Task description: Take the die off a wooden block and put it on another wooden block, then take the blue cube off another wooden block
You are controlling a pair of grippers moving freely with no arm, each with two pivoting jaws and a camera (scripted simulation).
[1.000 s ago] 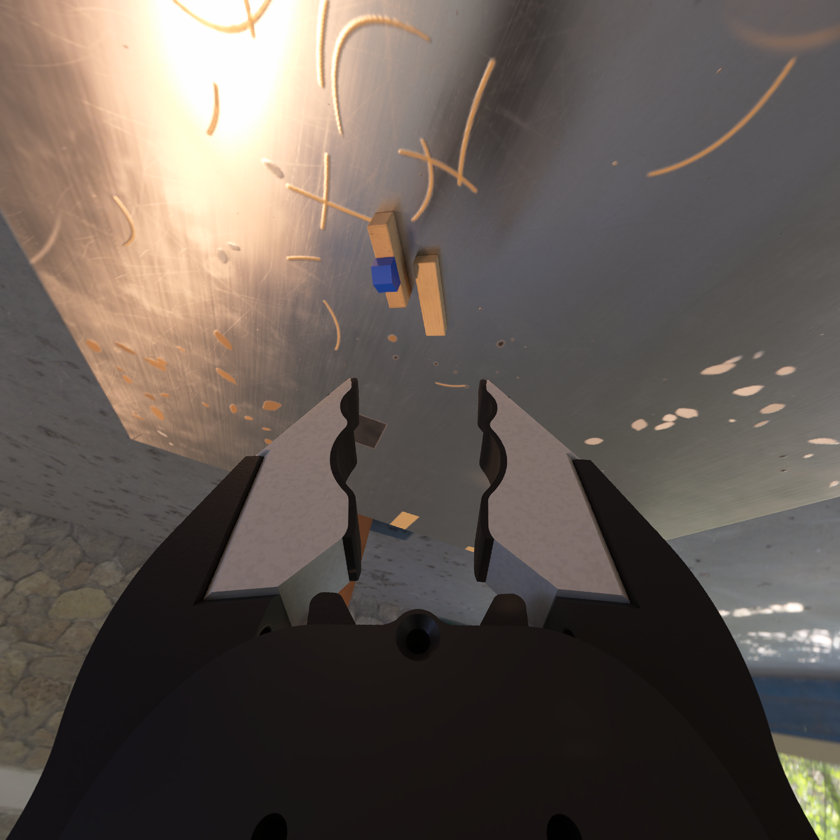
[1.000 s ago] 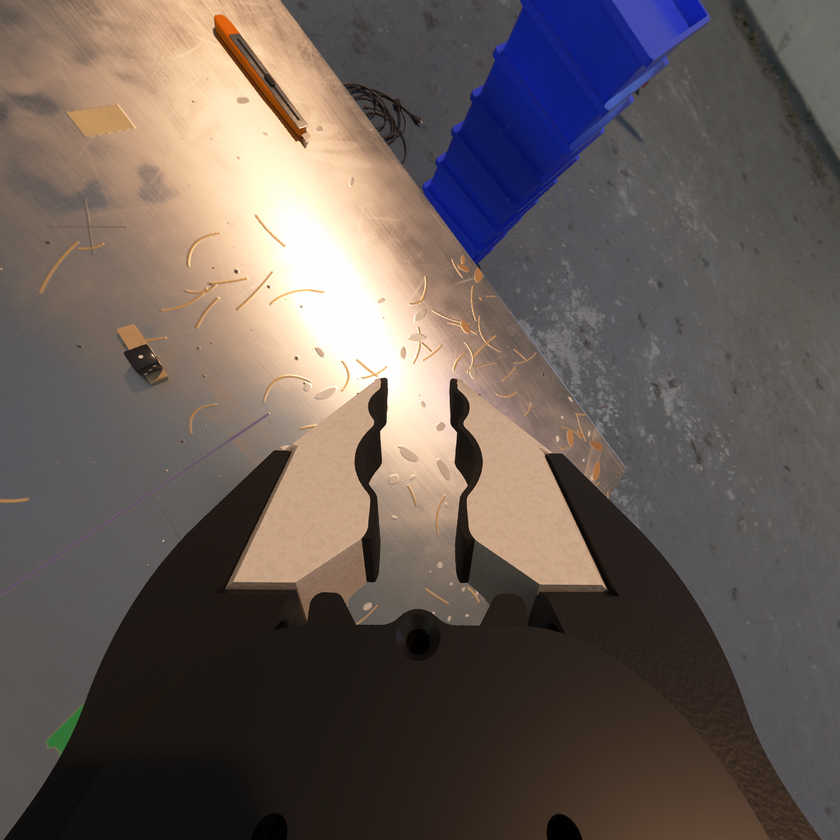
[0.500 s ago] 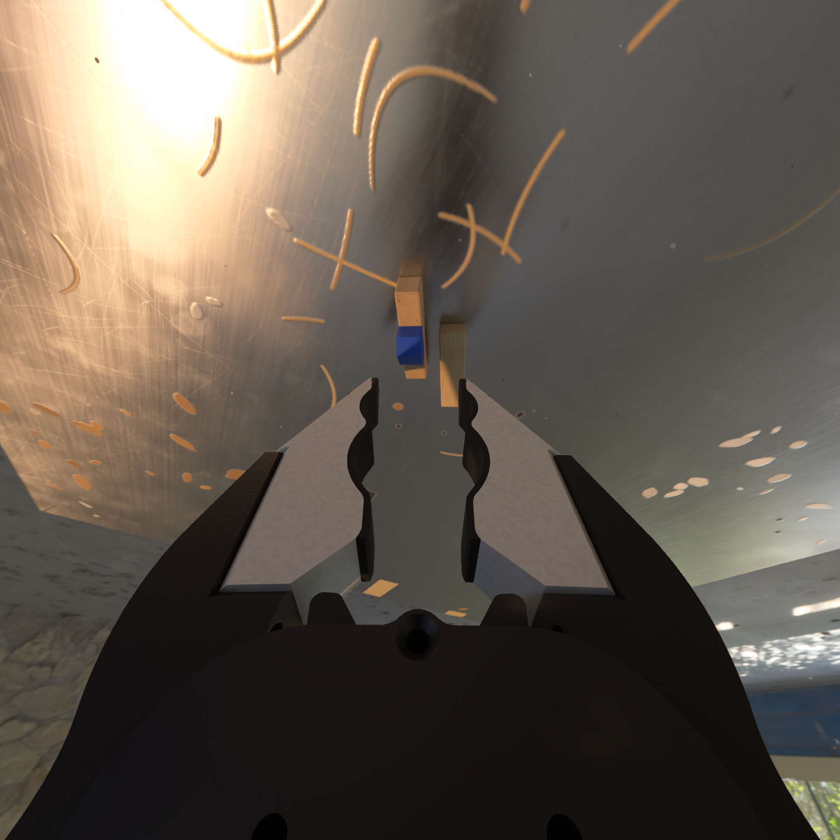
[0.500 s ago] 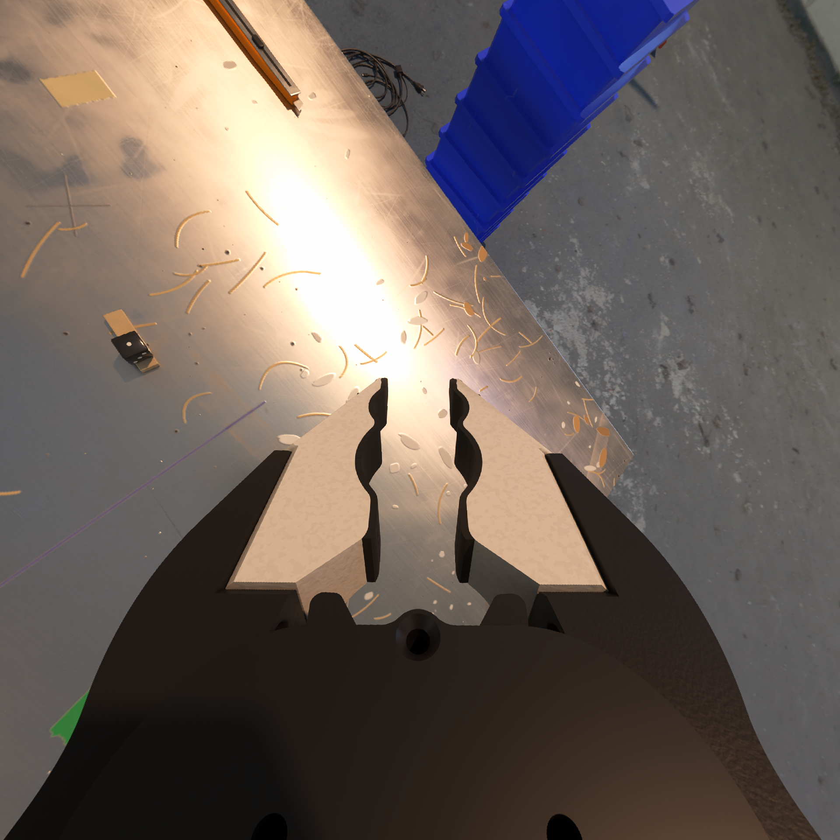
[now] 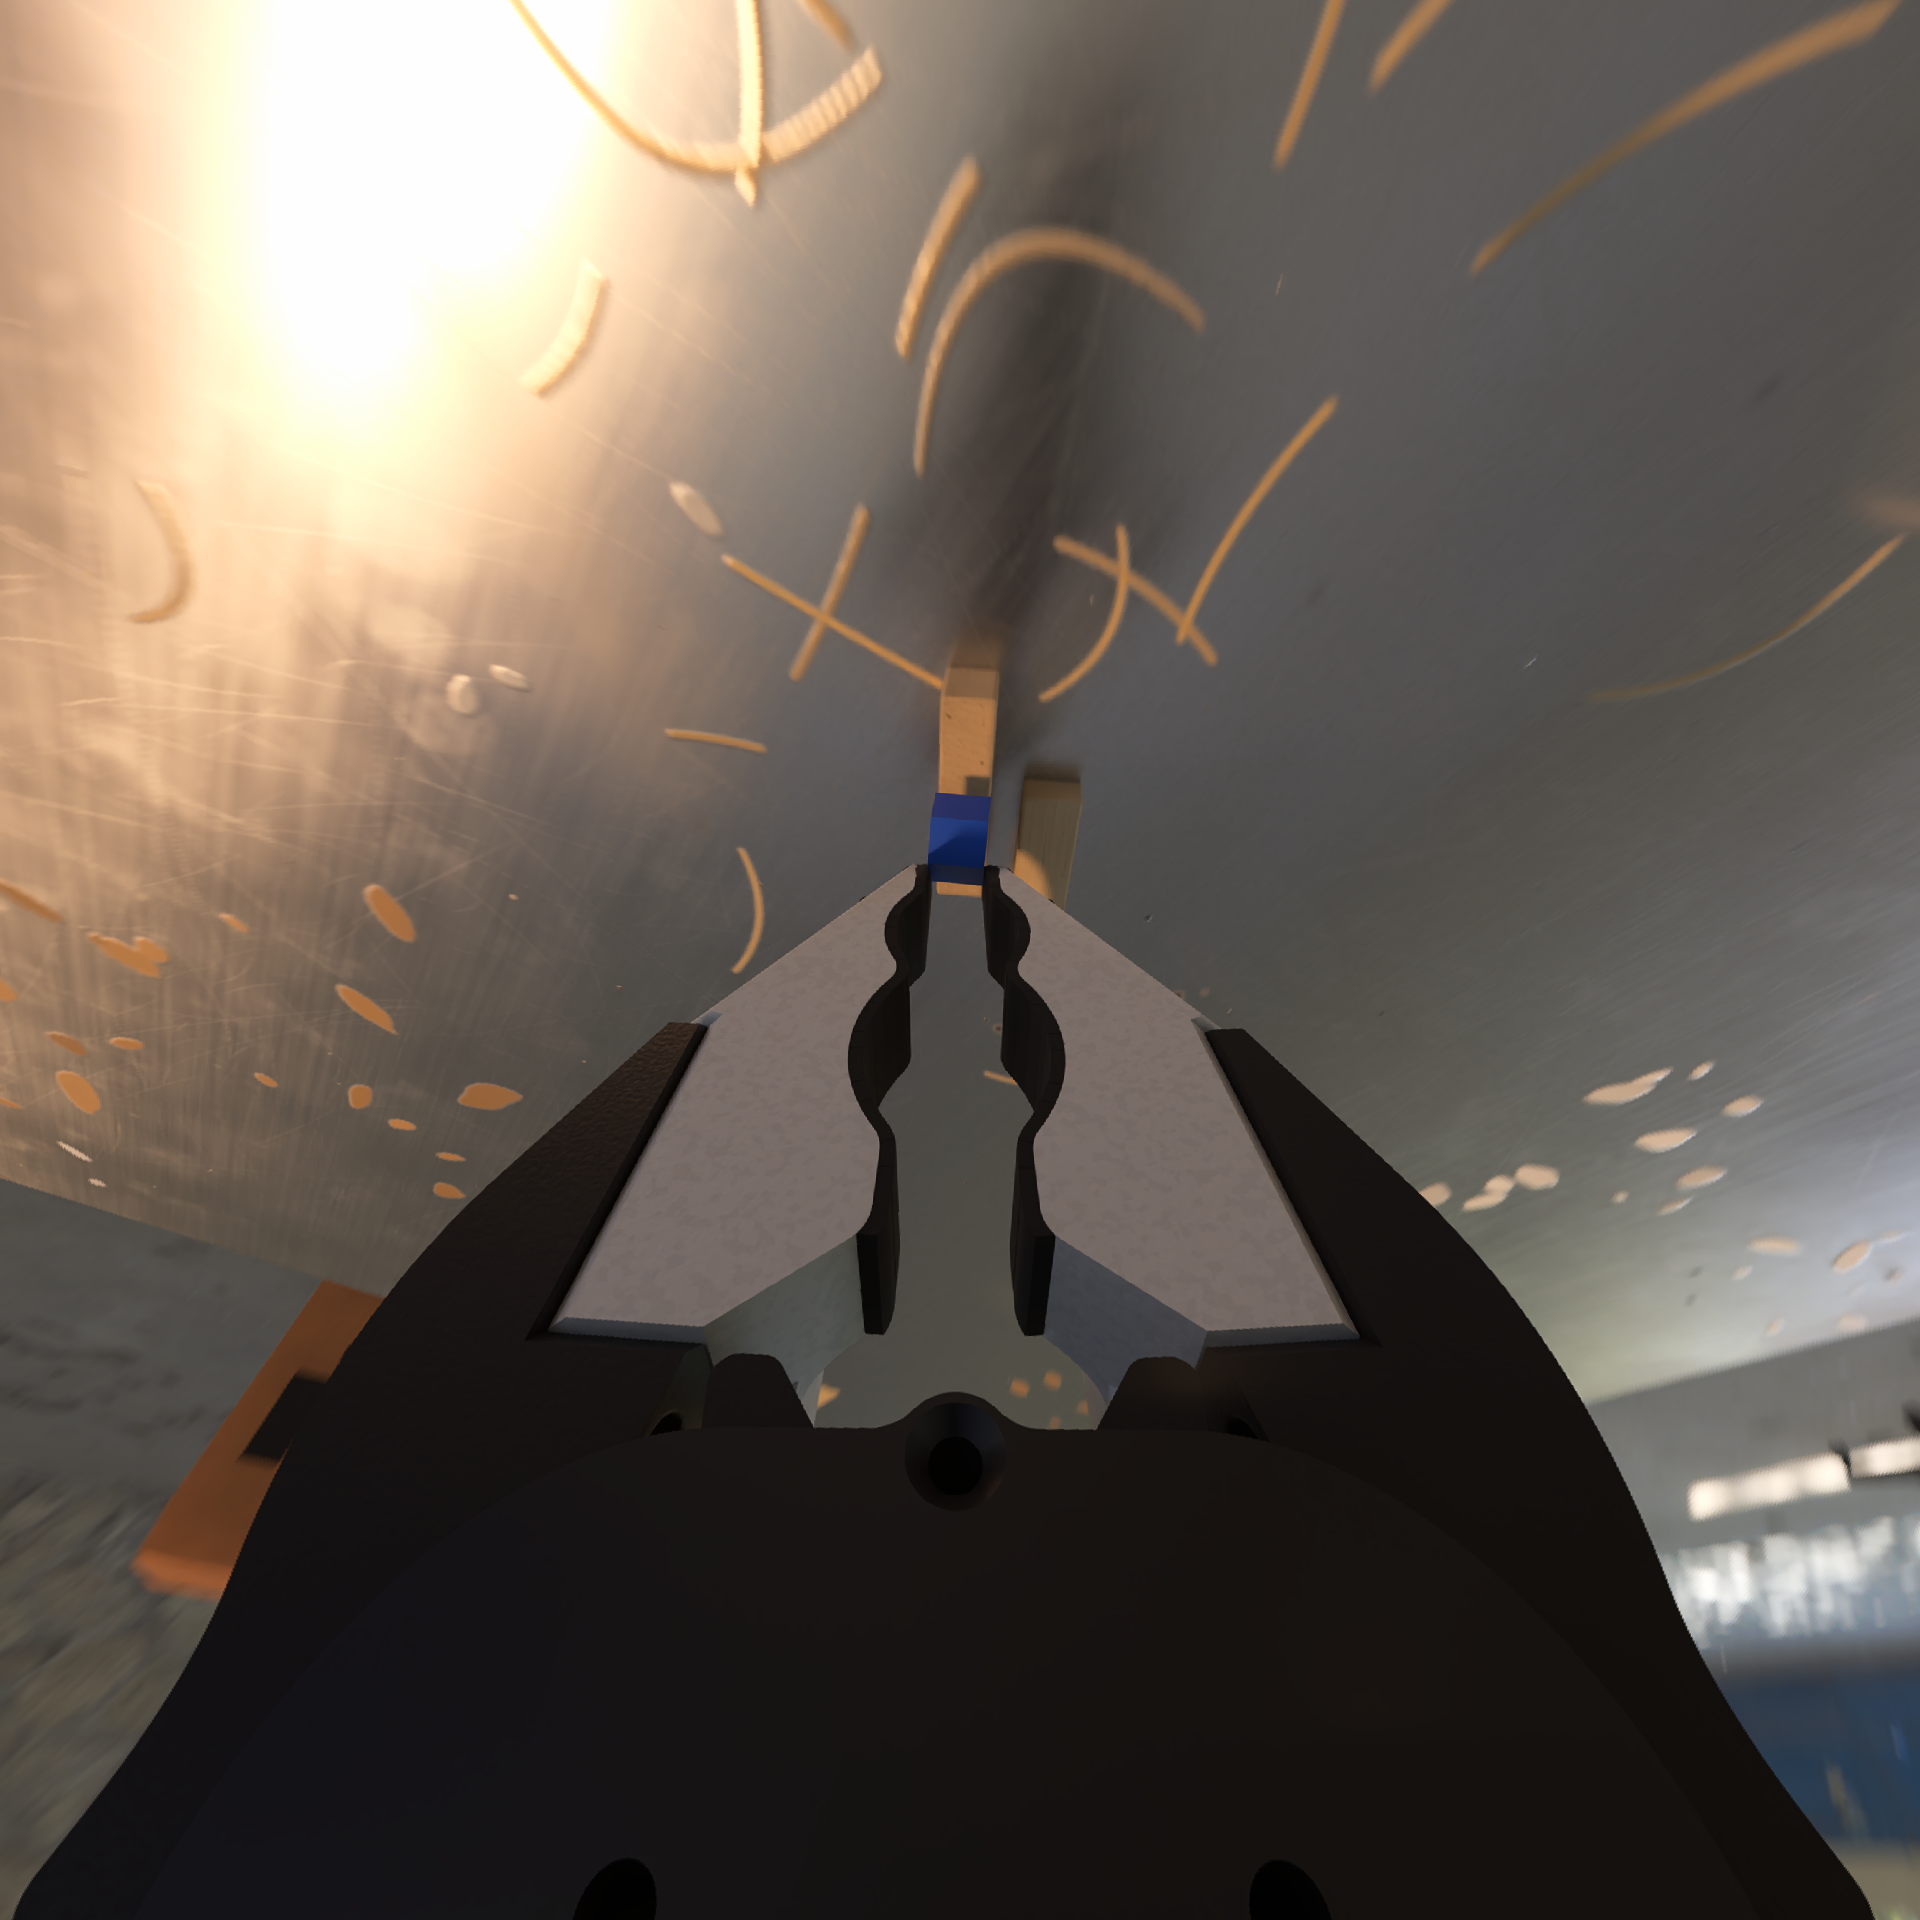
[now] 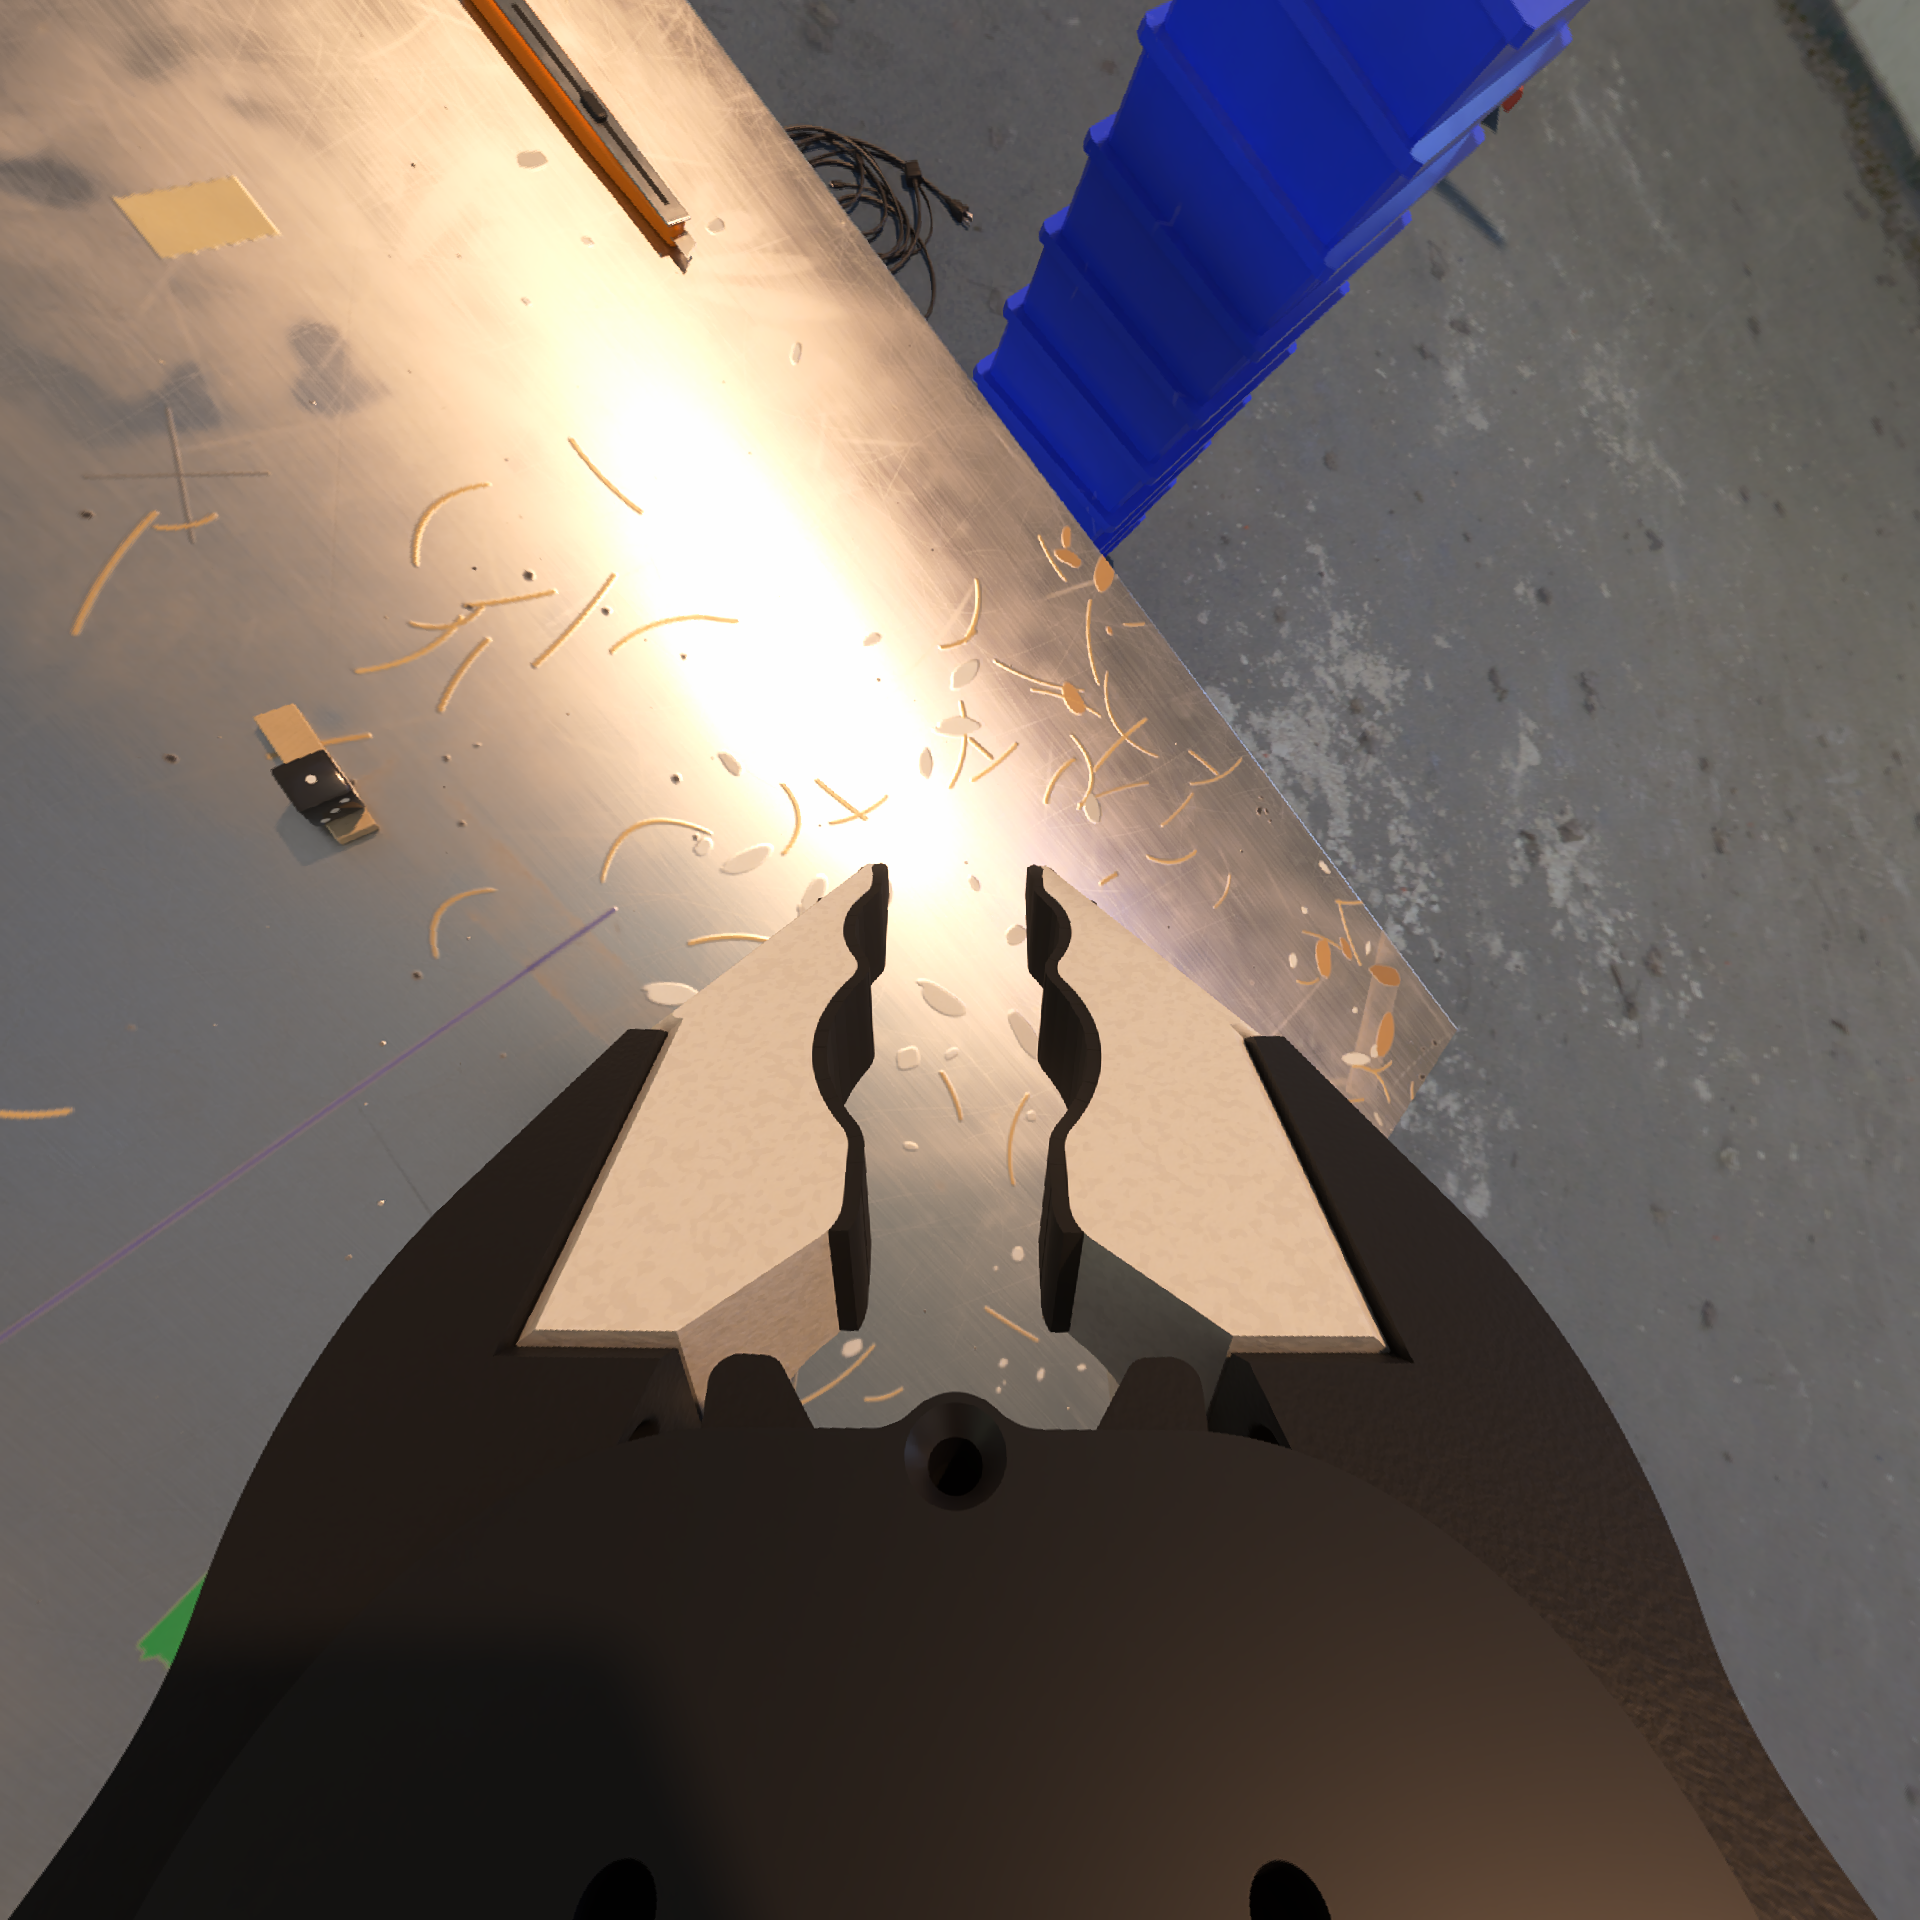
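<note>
In the left wrist view a small blue cube (image 5: 957, 840) sits on the near end of a wooden block (image 5: 969, 717). A second, bare wooden block (image 5: 1049, 831) lies just right of it. My left gripper (image 5: 956, 881) has its jaws drawn narrow, with the tips on either side of the cube's near end. In the right wrist view a black die (image 6: 317, 784) with white dots rests on another wooden block (image 6: 286, 727) at the left. My right gripper (image 6: 956, 873) is open and empty, above the metal table and well to the right of the die.
Wood shavings litter the metal table (image 6: 520, 1039). An orange utility knife (image 6: 582, 114) lies at the back, with a tan patch (image 6: 192, 213) to its left. Stacked blue bins (image 6: 1247, 260) and a black cable (image 6: 883, 208) are on the floor past the table's right edge.
My left gripper has moved forward to the blue cube and its jaws have closed from wide to narrow around it. The right gripper has drifted slightly and stays open.
</note>
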